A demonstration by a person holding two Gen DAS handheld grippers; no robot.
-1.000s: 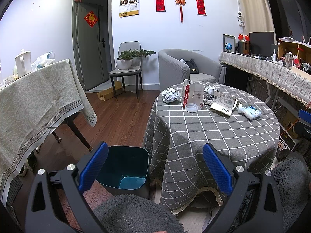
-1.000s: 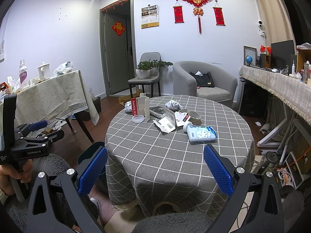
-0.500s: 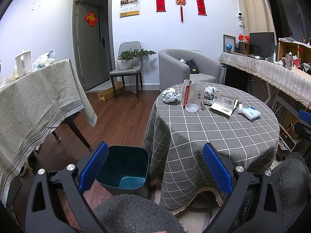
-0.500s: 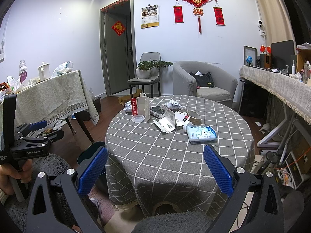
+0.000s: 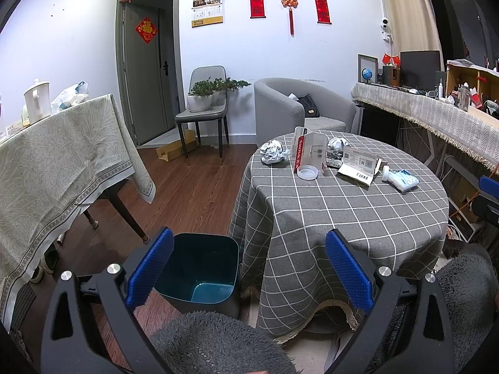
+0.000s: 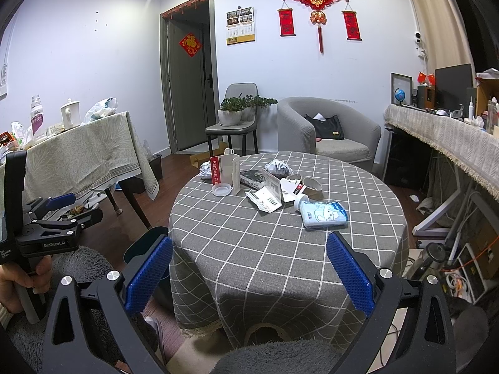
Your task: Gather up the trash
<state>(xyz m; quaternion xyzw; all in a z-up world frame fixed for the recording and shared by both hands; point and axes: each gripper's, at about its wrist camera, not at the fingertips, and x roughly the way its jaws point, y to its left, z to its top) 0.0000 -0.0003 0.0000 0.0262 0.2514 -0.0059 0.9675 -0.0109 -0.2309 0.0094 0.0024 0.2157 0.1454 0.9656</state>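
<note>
Trash lies on a round table with a grey checked cloth (image 6: 280,249): two crumpled foil balls (image 5: 273,152) (image 6: 277,167), a red and white SanDisk package (image 6: 225,170), a clear plastic lid (image 6: 222,190), torn paper packaging (image 6: 268,198), a tape roll (image 6: 313,184) and a blue and white wipes pack (image 6: 324,214). A teal bin (image 5: 199,268) stands on the floor left of the table. My left gripper (image 5: 249,268) is open and empty, low, over the bin and table edge. My right gripper (image 6: 249,274) is open and empty, before the table's near edge.
A side table with a pale patterned cloth (image 5: 62,155) stands at the left with a kettle and bags. A grey chair with potted plants (image 5: 205,106) and a grey armchair (image 6: 327,134) stand behind. A cluttered counter (image 6: 452,137) runs along the right.
</note>
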